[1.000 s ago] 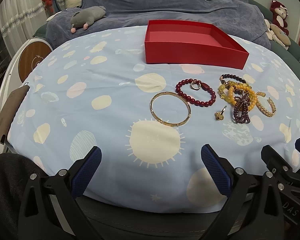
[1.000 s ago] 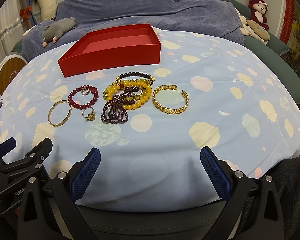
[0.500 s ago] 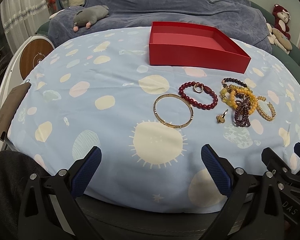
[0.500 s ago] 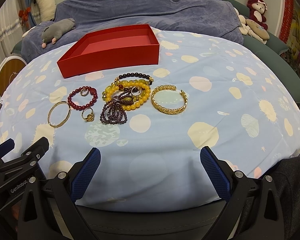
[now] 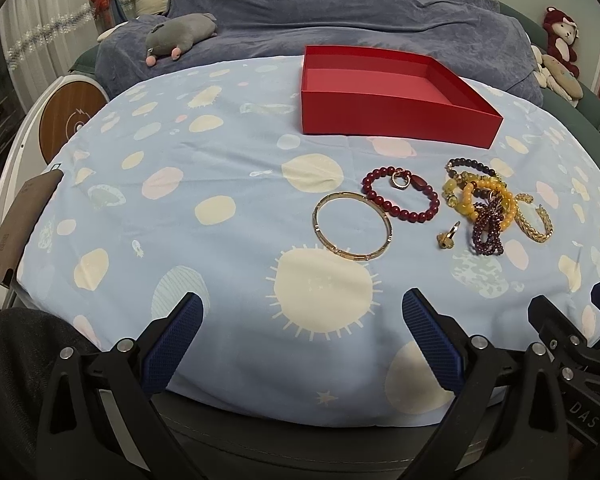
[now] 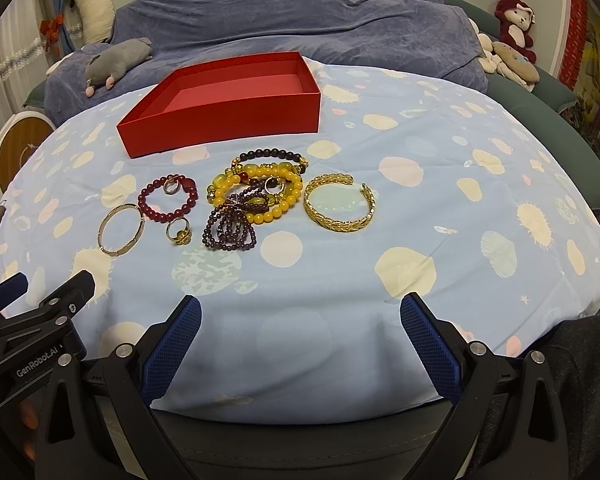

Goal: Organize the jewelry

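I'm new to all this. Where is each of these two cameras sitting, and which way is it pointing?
Left wrist view: sits on the left gripper, looking forward over its open blue-padded fingers at the thin gold bangle and red box; the right gripper's black frame shows at the right edge.
Right wrist view: sits on the right gripper, looking forward over its open fingers at the bead pile and gold cuff; the left gripper's frame shows at lower left.
Shared: the spotted blue cloth, red box, all the jewelry, the grey plush.
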